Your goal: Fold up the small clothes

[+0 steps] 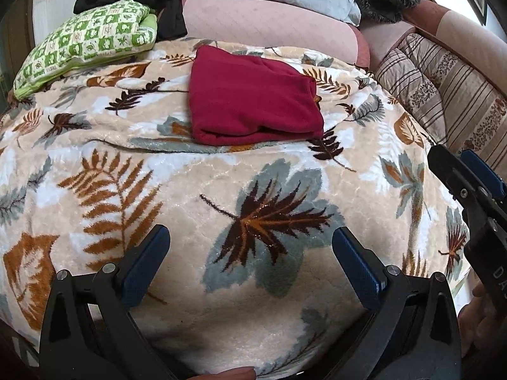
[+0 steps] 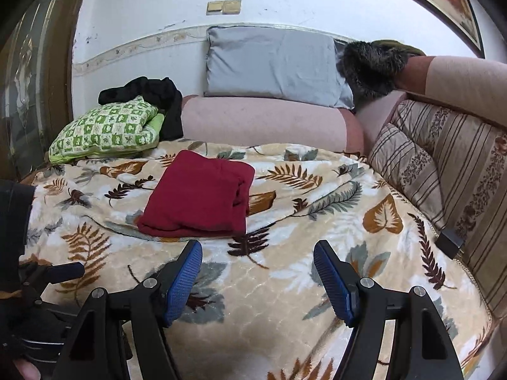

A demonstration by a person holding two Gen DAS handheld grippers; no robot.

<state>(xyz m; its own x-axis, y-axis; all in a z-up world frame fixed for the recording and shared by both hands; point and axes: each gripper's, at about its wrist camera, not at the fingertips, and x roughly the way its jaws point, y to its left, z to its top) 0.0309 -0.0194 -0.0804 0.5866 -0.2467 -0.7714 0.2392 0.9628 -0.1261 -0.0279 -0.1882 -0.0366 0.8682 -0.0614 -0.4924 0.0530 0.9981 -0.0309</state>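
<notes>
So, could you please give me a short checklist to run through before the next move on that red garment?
1. Left gripper open and holding nothing: ok.
2. Right gripper open and holding nothing: ok.
3. Red garment folded into a compact rectangle on the leaf-print blanket: ok.
4. Both grippers clear of the garment, on its near side: ok.
5. Fold neat on the right edge, where layers bunch: not ok.
6. Black clothing behind the green checked cushion is a small item to fold next: cannot tell.
</notes>
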